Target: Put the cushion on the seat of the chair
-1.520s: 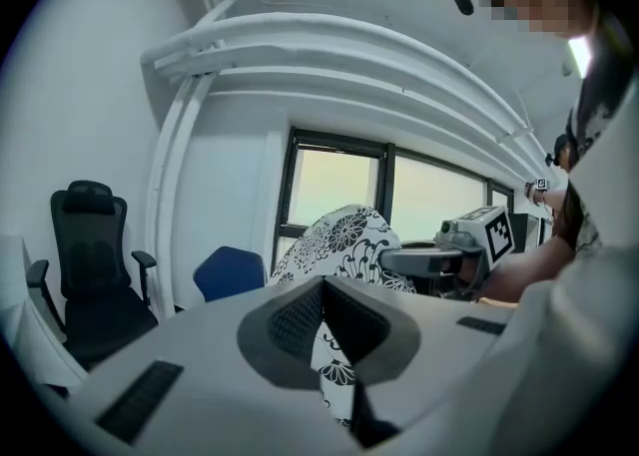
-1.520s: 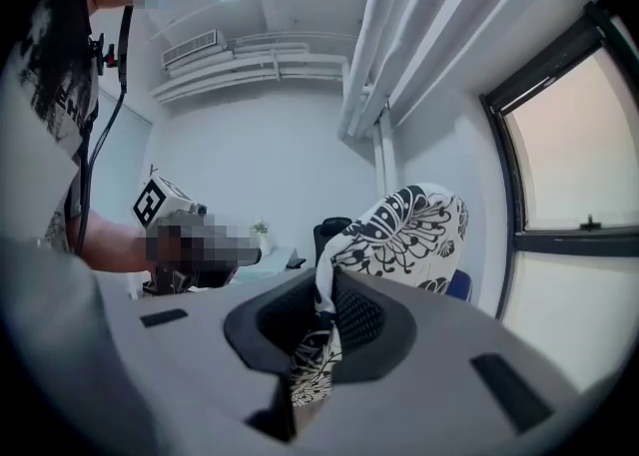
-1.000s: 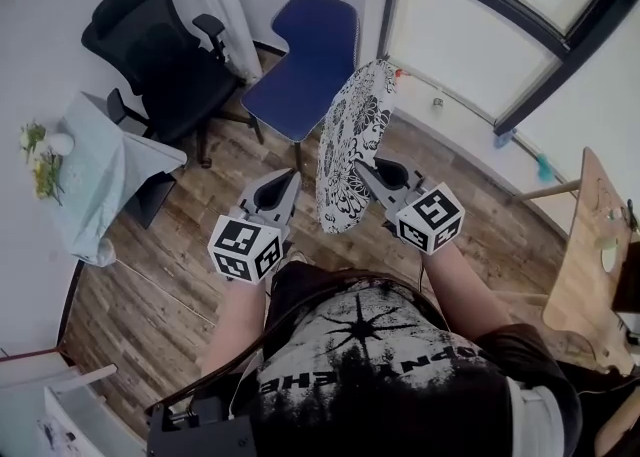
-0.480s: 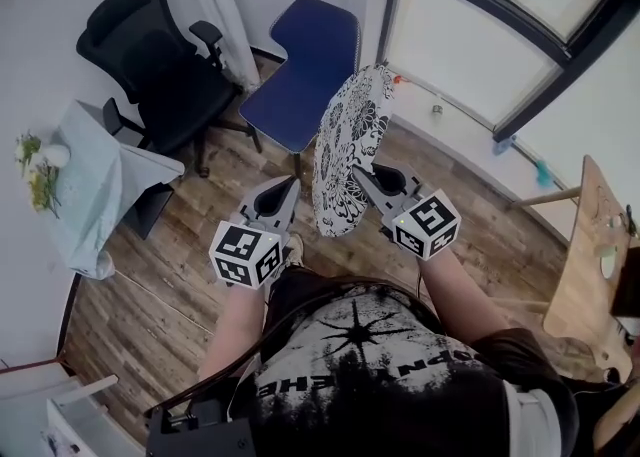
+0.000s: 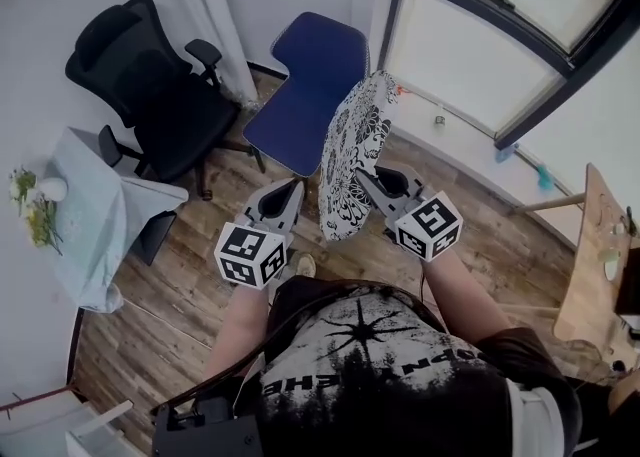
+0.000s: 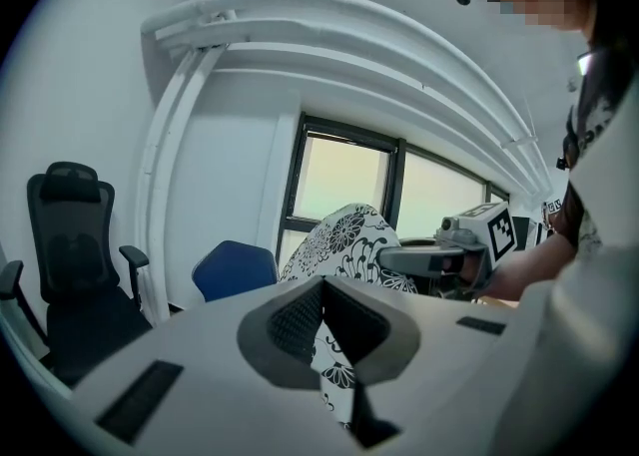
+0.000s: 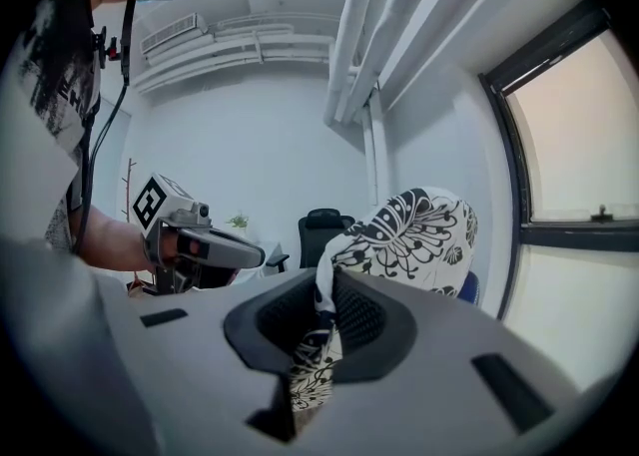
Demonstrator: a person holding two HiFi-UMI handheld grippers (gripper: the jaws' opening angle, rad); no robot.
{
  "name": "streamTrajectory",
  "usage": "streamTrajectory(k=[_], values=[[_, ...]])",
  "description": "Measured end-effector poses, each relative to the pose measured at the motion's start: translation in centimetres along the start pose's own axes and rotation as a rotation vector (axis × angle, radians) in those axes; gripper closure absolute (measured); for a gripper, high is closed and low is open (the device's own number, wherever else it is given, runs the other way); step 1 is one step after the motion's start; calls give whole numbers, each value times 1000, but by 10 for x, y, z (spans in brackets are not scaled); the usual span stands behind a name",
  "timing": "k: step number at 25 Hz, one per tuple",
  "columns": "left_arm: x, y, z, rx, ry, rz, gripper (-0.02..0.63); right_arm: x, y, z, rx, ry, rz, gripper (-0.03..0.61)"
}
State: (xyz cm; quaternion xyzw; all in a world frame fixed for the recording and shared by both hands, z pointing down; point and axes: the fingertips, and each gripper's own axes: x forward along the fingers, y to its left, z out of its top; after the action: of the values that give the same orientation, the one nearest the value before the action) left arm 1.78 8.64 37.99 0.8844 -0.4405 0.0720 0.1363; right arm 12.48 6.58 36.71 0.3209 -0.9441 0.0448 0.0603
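Observation:
The cushion [image 5: 355, 153], white with a black flower print, hangs upright in the air with its top edge near the front of the blue chair's seat [image 5: 300, 105]. My right gripper [image 5: 362, 177] is shut on the cushion's lower edge, and the fabric [image 7: 411, 232] is pinched between its pads [image 7: 329, 279]. Just left of the cushion, my left gripper [image 5: 296, 188] is shut with nothing in it; its tips [image 6: 321, 284] meet and stand apart from the fabric [image 6: 341, 242]. The blue chair [image 6: 232, 269] stands ahead.
A black office chair [image 5: 140, 75] stands left of the blue one. Further left is a small cloth-covered table [image 5: 95, 195] with flowers. White pipes [image 5: 205, 15] run up the wall. A dark-framed window [image 5: 480, 45] is behind the chair; a wooden table [image 5: 590, 255] is at far right.
Both grippers and the cushion have moved toward the blue chair; the cushion's top now reaches the seat's front edge. The right grip is unchanged and the left jaws stay shut.

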Motion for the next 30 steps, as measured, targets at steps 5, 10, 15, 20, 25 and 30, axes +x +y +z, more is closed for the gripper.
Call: streamTrajectory(k=[5,10,15,20,25,30], values=[[12,50,13,6,15,-31,600,48,-9,9,6,0,-32,535],[16,97,18,-10,27,-64,600,95,-8,7,7,24,-59,535],[16,133,18,-26,28,-94,600,134,-2,4,-4,57,-62,535],[10,156,7,-48,43,-130,600,159,7,-5,9,89,-80,535],[6,181,0,-58,41,-121,600,180,9,-9,4,100,-88,535],[1,196,-7,-72,41,-100,600,196,18,-13,-12,115,-63,535]])
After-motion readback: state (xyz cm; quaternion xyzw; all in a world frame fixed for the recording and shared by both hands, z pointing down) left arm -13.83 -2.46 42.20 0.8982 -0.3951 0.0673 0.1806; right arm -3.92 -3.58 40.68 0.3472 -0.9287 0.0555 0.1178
